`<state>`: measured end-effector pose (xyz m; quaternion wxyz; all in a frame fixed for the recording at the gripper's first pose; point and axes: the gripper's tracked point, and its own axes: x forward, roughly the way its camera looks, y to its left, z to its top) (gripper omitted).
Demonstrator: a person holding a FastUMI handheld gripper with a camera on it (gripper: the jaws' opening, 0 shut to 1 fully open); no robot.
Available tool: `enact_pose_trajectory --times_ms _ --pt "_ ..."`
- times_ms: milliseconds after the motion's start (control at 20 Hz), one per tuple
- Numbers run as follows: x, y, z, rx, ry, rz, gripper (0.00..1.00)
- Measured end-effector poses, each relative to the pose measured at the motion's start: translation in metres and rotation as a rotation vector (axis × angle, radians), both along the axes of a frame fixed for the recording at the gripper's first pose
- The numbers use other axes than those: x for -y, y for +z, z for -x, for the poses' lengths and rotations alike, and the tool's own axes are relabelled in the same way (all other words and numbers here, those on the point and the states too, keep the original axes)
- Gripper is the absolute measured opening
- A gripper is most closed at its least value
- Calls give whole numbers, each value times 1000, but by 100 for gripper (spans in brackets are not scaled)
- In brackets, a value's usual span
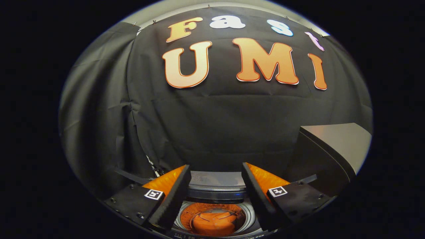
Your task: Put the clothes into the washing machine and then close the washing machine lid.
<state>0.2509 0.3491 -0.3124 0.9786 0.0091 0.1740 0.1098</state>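
Observation:
My gripper (215, 167) is open, and its two black pads stand wide apart with nothing between them. The left finger (171, 196) and right finger (259, 194) have orange backs. Below and between them is the top-loading washing machine (215, 194), whose round drum (214, 219) is uncovered. The drum's inside looks orange, with a rounded orange shape at its bottom; I cannot tell whether that is cloth or part of the drum. A grey band (217, 181) crosses behind the opening at the machine's back. I am held above the opening, looking mostly at the wall beyond.
A dark grey box-like body with a pale slanted top (332, 146) stands just beyond the right finger. The black cloth wall (212, 126) hangs close behind the machine and wraps round on the left.

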Motion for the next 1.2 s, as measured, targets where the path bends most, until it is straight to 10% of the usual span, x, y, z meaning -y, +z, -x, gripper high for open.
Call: enact_pose_trajectory --times_ms 550,1200 --pt "6 -72 11 -172 -9 32 99" --pt "100 162 72 117 -20 -45 98"
